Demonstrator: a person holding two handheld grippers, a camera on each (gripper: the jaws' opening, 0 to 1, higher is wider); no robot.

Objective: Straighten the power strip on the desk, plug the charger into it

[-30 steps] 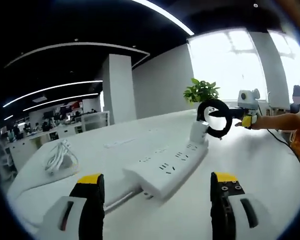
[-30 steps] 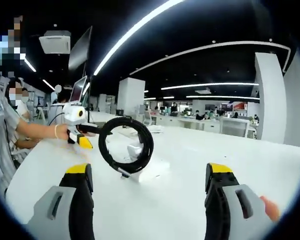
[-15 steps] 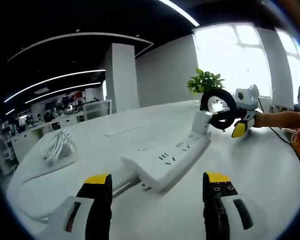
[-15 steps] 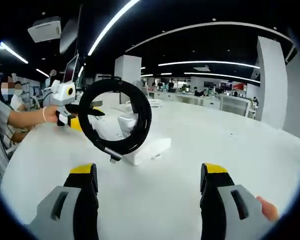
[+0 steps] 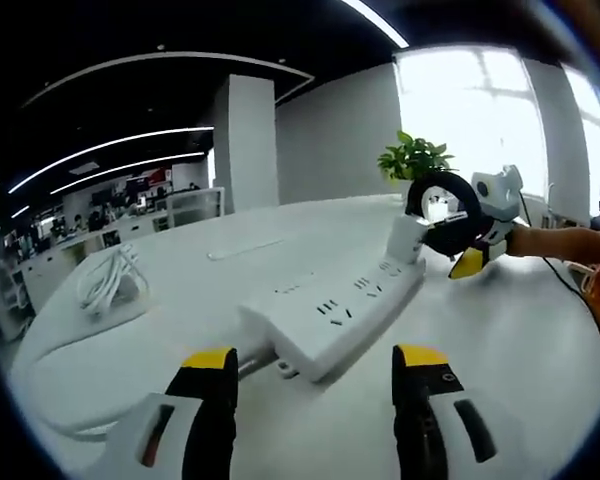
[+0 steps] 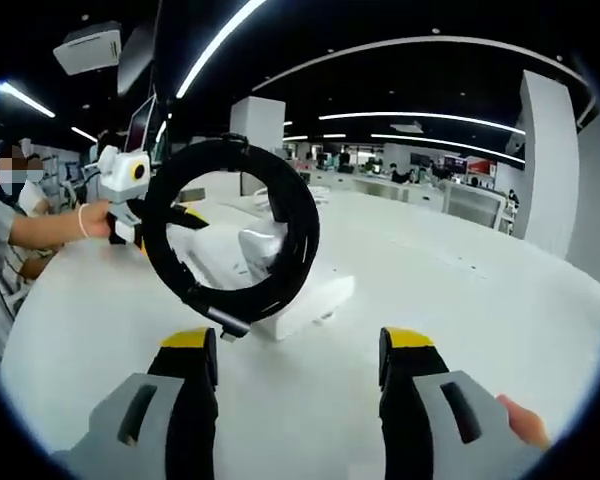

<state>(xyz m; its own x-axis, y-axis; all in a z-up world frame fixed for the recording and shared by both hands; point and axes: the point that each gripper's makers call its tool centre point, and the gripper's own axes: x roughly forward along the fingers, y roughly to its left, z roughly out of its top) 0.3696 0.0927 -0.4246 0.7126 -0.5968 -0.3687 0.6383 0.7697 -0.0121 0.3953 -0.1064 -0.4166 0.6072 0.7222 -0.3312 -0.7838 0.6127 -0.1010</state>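
The white power strip (image 5: 325, 315) lies slantwise on the white desk, right beyond my left gripper (image 5: 315, 365), whose jaws stand open around nothing. A white charger (image 5: 407, 238) stands on the strip's far end. A black coiled cable (image 5: 443, 210) hangs beside the charger, held up by another gripper (image 5: 470, 262) in a person's hand. In the right gripper view that coil (image 6: 230, 230) hangs just ahead of my open, empty right gripper (image 6: 298, 345). Behind it are the charger (image 6: 260, 247) and the strip's end (image 6: 315, 297).
A bundle of white cable (image 5: 105, 283) lies at the desk's left edge, and the strip's cord (image 5: 40, 340) curves along it. A potted plant (image 5: 415, 160) stands at the back. A seated person (image 6: 20, 250) holds the other gripper (image 6: 130, 190).
Both cameras have come nearer to the strip and coil. The jaws of each of my grippers have narrowed a little. The coil has risen and now hangs closer to the charger.
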